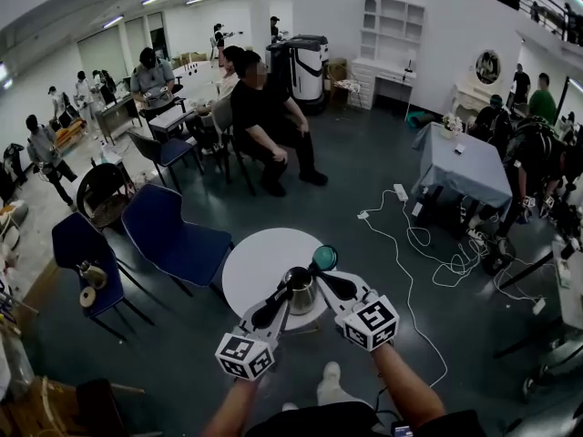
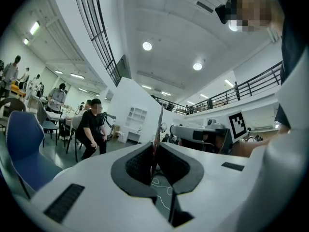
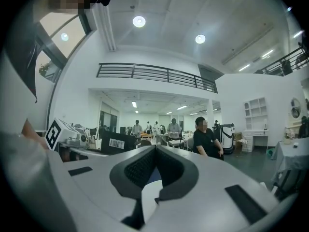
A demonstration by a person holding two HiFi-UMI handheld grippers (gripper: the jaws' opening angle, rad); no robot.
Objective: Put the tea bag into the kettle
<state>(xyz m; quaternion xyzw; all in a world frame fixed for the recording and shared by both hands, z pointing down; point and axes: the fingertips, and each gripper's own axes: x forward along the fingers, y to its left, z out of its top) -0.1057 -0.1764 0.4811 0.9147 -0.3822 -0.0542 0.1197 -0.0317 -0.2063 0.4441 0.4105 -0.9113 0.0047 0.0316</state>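
While poised beside the kettle, left gripper [image 2: 155, 154]: clamped shut on the tea bag [image 2: 159, 125], with both pads on its near edge.
Tea bag: stood edge-on as a thin reddish sliver and poked out past the jaw tips; not yet in the kettle; too small to pick out in the head view.
Reason for that grip: probably pinched by one edge so as to leave most of it free to enter an opening first.
Right gripper [image 3: 155, 151]: closed on itself, nothing between the jaws.
Reason for its place: hovered just beside the kettle, likely to steady it or tend a lid; a judgement only.
Kettle [image 1: 301, 295]: steel, upright on the round white table [image 1: 253, 260], between the two grippers; touched by the left jaws or only near them, could not tell.
Teal round thing [image 1: 324, 259]: sat just behind the kettle by the right jaws; lid or cup, could not tell.
Farther out: blue chairs [image 1: 168, 230] left of the table, a seated person in black [image 1: 264, 116] beyond, white cables [image 1: 410, 244] on the dark floor to the right.
Step in hand: appeared to be the approach to the kettle mouth; drop not yet made.
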